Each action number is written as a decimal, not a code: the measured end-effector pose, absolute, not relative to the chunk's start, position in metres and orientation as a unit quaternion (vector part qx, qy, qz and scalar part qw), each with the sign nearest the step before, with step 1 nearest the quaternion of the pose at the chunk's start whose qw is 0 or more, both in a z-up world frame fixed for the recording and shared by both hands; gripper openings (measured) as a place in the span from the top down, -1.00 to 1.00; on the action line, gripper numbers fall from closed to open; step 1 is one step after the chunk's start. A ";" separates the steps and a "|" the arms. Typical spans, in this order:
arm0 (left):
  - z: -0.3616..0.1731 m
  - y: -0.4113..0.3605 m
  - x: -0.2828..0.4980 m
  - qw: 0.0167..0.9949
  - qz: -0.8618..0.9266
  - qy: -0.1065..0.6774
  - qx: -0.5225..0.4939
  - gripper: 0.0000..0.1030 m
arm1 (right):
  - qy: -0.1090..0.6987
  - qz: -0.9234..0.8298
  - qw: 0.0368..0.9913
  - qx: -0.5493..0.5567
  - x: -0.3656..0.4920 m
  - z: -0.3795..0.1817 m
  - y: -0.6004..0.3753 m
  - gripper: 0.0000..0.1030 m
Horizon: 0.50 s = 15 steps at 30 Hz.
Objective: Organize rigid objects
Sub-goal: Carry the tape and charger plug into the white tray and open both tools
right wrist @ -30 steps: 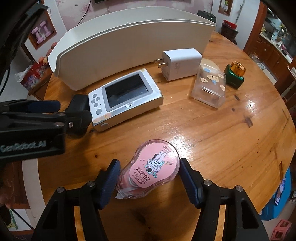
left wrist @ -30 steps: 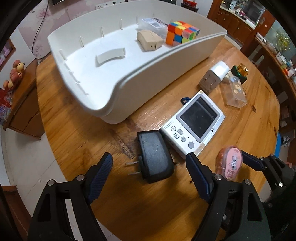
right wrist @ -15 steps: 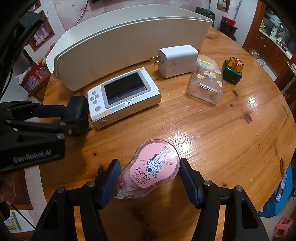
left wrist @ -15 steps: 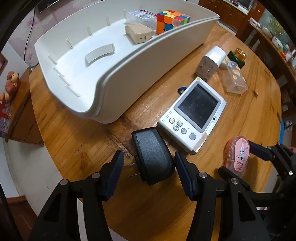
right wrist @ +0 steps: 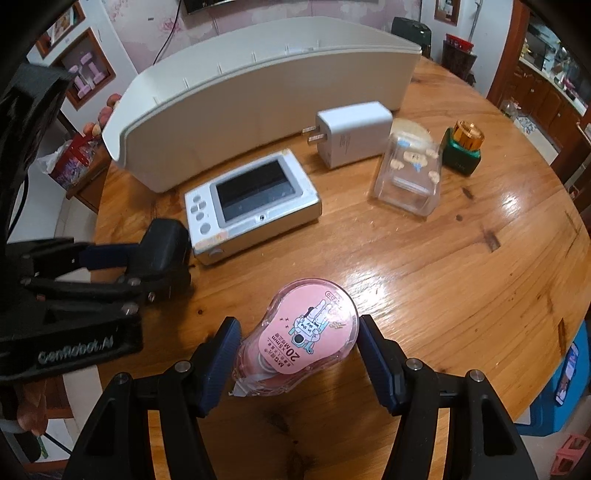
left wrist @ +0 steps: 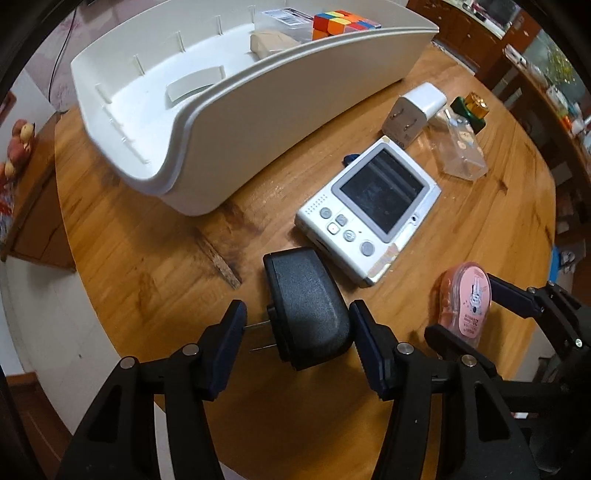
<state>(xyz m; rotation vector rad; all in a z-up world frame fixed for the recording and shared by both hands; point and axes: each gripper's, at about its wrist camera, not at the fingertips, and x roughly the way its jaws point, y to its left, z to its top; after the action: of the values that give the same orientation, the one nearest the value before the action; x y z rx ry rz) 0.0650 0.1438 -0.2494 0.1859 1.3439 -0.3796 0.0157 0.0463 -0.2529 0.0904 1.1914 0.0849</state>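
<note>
A black plug adapter (left wrist: 306,306) lies at the near edge of the round wooden table, its prongs pointing left. My left gripper (left wrist: 297,321) is shut on it, one finger against the prongs and the other against the body. From the right wrist view the adapter (right wrist: 164,247) sits between those blue fingers. My right gripper (right wrist: 297,339) is shut on a pink correction tape (right wrist: 303,339), which also shows in the left wrist view (left wrist: 467,302). The white bin (left wrist: 258,122) holds a colour cube (left wrist: 340,22), a beige block (left wrist: 269,42) and a clear box.
On the table (right wrist: 480,258) lie a silver handheld device (right wrist: 251,206), a white charger (right wrist: 351,133), a clear plastic case (right wrist: 410,177) and a green bottle with a gold cap (right wrist: 463,151). The bin's wall (right wrist: 258,92) rises behind them. The table edge is close to both grippers.
My left gripper moved forward over the black adapter and closed on it; the adapter has shifted slightly away from the silver device. My right gripper keeps its hold on the pink tape.
</note>
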 end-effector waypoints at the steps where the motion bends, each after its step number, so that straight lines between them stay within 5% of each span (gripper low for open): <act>1: -0.246 0.144 0.063 0.762 -0.178 0.617 0.081 -0.18 | 0.558 0.041 0.827 0.044 0.016 -0.250 0.044 -0.26; 15: -0.135 0.146 0.070 0.807 -0.207 0.552 0.032 -0.18 | 0.494 0.064 0.867 0.033 0.047 -0.159 0.028 -0.26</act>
<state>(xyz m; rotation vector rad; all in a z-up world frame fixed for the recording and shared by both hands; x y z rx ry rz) 0.0703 0.1456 -0.1347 0.0677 1.1804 -0.4439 0.0474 0.0279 -0.1586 0.0691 1.0334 0.1335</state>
